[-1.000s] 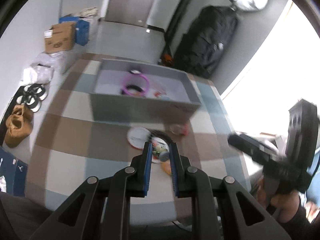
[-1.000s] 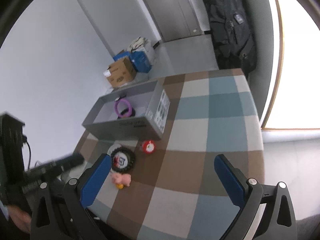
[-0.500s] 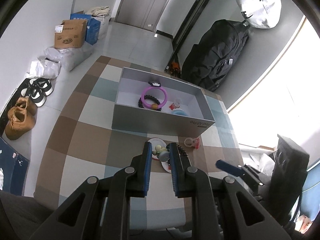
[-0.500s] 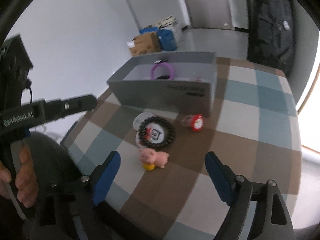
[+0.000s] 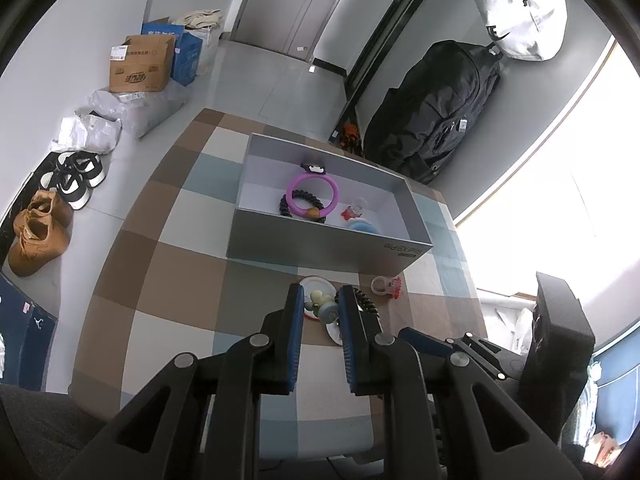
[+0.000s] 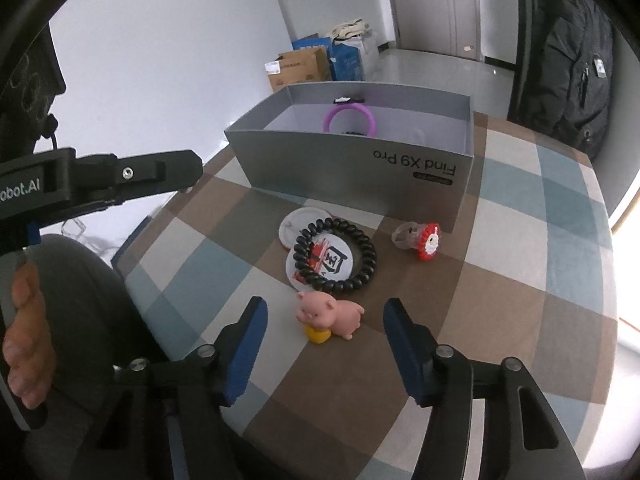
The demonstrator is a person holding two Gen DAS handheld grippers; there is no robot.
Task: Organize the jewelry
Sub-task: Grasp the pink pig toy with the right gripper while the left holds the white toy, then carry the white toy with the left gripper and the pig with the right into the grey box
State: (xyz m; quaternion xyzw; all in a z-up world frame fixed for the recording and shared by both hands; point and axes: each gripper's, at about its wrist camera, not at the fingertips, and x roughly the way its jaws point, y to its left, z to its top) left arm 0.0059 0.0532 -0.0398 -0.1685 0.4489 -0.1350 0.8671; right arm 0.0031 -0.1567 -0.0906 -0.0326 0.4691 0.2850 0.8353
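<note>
The right gripper (image 6: 324, 326) has just been closing, jaws either side of the pig (image 6: 330, 316) (pads not touching), near the box (image 6: 352, 168); the left gripper (image 5: 319, 312) is closed, empty.

pig charm (image 6: 330, 314) hidden in left view

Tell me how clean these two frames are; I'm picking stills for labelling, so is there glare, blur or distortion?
Left wrist view: sharp, but the window is blown out white at right, and fisheye bending curves the checked tablecloth. Right wrist view: evenly lit and sharp on the pink pig, glare only at the right edge, strong bending toward the dark rim.
</note>
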